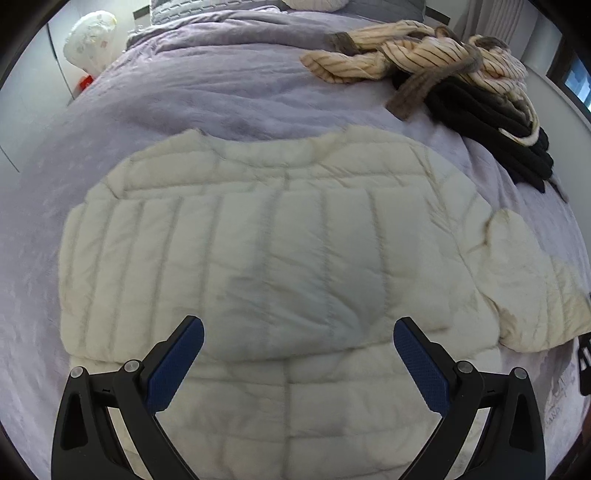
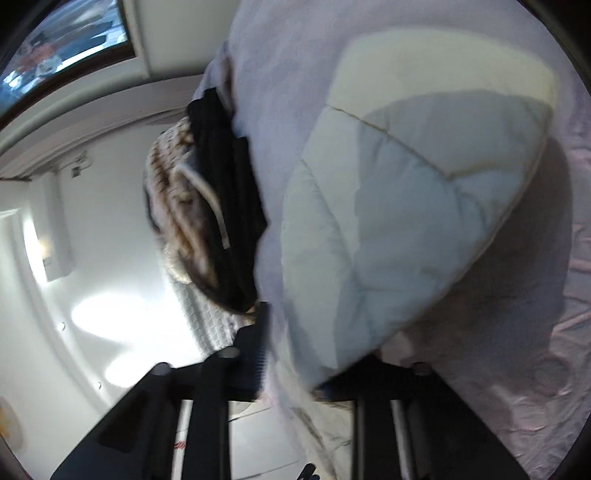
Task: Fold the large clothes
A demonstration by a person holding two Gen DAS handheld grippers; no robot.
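A cream quilted puffer jacket [image 1: 258,251] lies flat on the lavender bed cover [image 1: 155,96], its left sleeve folded across the body and its right sleeve [image 1: 535,295] stretched out to the right. My left gripper [image 1: 297,332] hovers open and empty over the jacket's lower half. In the right wrist view, tilted and blurred, my right gripper [image 2: 291,380] is closed on the end of the jacket's sleeve [image 2: 399,206], which is lifted off the bed.
A pile of clothes lies at the bed's far right: a cream striped garment [image 1: 417,55] and a black garment [image 1: 491,122], also in the right wrist view [image 2: 225,192]. Pillows [image 1: 177,11] lie at the head. A white bag [image 1: 90,40] stands beside the bed at left.
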